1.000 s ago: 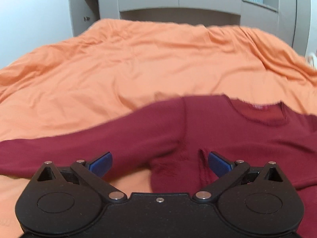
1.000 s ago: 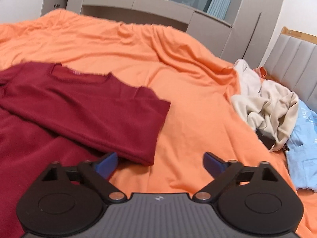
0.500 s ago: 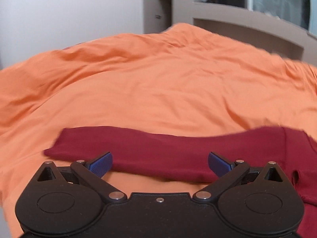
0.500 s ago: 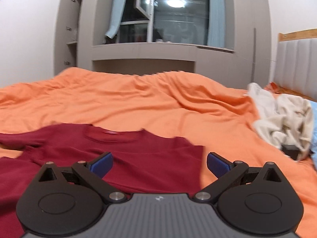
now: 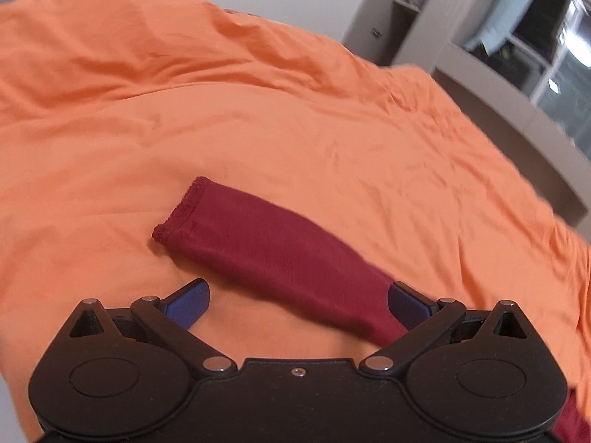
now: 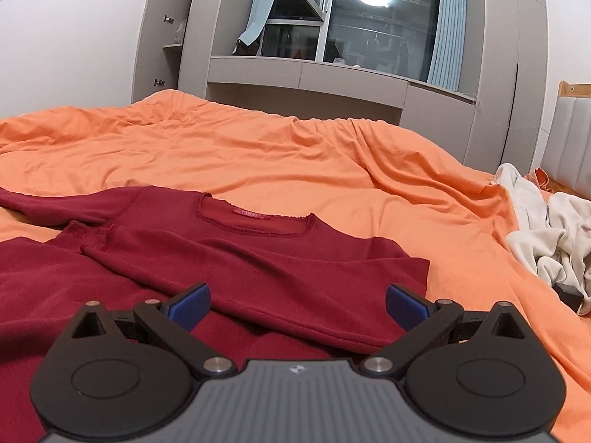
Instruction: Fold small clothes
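Observation:
A dark red long-sleeved top [image 6: 236, 258] lies flat on the orange bedsheet [image 6: 295, 162], neckline away from me, with its right sleeve folded across the chest. Its left sleeve [image 5: 273, 251] stretches out over the sheet in the left wrist view, cuff at the far end. My left gripper [image 5: 298, 304] is open just above the sleeve, near its shoulder end, holding nothing. My right gripper [image 6: 297, 304] is open and empty above the folded right sleeve and body of the top.
A heap of cream clothes [image 6: 546, 236] lies on the bed at the right. Grey cabinets and a window [image 6: 347, 37] stand beyond the bed's far edge. The orange sheet [image 5: 184, 110] spreads wide to the left of the sleeve.
My left gripper has swung left along the outstretched sleeve, so the cuff end now shows. My right gripper has tilted up and sits lower and closer over the top.

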Tool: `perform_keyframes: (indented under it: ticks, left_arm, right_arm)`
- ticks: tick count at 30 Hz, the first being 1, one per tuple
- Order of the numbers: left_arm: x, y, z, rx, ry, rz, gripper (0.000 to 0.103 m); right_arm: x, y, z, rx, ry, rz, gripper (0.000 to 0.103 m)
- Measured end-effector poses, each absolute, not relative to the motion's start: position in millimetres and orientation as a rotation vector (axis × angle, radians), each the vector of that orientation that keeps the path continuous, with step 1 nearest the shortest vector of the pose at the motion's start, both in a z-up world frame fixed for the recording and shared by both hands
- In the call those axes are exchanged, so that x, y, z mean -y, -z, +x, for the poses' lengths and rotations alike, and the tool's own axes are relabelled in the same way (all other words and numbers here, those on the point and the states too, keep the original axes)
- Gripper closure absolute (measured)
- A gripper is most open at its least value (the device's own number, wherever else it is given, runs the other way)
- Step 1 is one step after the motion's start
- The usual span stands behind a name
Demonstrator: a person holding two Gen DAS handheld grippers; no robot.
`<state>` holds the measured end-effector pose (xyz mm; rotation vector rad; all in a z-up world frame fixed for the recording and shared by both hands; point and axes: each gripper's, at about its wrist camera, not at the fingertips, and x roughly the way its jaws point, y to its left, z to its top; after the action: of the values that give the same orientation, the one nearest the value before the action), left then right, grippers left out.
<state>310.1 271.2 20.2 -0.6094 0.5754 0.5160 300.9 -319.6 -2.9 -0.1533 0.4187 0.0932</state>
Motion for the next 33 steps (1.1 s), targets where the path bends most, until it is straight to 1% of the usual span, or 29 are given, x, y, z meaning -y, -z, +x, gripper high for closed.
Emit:
perform_keyframes:
  ticks: [2, 5, 7, 9, 10, 12, 13, 14, 15, 16, 18, 22, 26, 30, 33]
  left_arm:
    - [-275.7, -17.3, 308.5, -0.527, -0.538, -0.662, 0.002]
    - [-282.4, -14.7, 301.8, -0.420, -0.596, -0.747, 0.012]
    - [-284.6, -13.5, 301.3, -0.388, -0.612, -0.767, 0.020]
    - [-285.7, -12.1, 301.7, -0.368, -0.626, -0.777, 0.035]
    - [-286.2, -11.2, 302.8, -0.361, -0.634, -0.780, 0.040]
    - [-289.0, -8.8, 306.6, -0.357, -0.649, -0.796, 0.068]
    - [-290.9, -7.4, 308.7, -0.353, -0.657, -0.806, 0.074]
    - [-291.4, -6.7, 311.1, -0.347, -0.664, -0.809, 0.083]
    - [-290.4, -7.1, 312.8, -0.342, -0.667, -0.803, 0.090]
    - [-289.0, -8.6, 315.1, -0.335, -0.666, -0.792, 0.091]
    - [-284.1, -15.6, 322.3, -0.310, -0.652, -0.759, 0.098]
    - [-253.6, -43.4, 339.2, -0.229, -0.598, -0.639, 0.099]
    - [-200.9, -74.1, 362.7, -0.158, -0.467, -0.540, 0.099]
    - [-139.2, -97.6, 379.4, -0.118, -0.300, -0.440, 0.099]
    - [-91.5, -105.9, 388.6, -0.126, -0.165, -0.392, 0.099]
  right_arm:
    - [319.3, 4.4, 301.3, -0.427, -0.093, -0.152, 0.000]
    - [319.6, 7.7, 303.6, -0.449, -0.086, -0.156, 0.000]
    - [318.4, 11.0, 305.9, -0.468, -0.078, -0.166, 0.000]
    - [317.7, 13.6, 307.9, -0.484, -0.079, -0.177, 0.000]
    - [316.4, 14.9, 308.4, -0.489, -0.077, -0.185, 0.000]
    - [313.6, 17.6, 308.9, -0.497, -0.077, -0.202, 0.000]
    - [312.3, 18.8, 308.8, -0.500, -0.079, -0.211, 0.000]
    - [311.6, 19.8, 308.6, -0.502, -0.081, -0.218, 0.000]
    - [310.7, 20.5, 308.4, -0.503, -0.082, -0.225, 0.000]
    - [310.0, 20.7, 307.9, -0.501, -0.083, -0.229, 0.000]
    - [310.0, 20.3, 307.2, -0.497, -0.083, -0.230, 0.000]
    - [313.1, 19.6, 307.2, -0.495, -0.089, -0.217, 0.000]
    - [317.6, 17.1, 306.7, -0.490, -0.093, -0.202, 0.000]
    - [323.3, 14.1, 306.7, -0.481, -0.086, -0.175, 0.000]
    - [330.2, 12.4, 305.9, -0.470, -0.065, -0.147, 0.000]
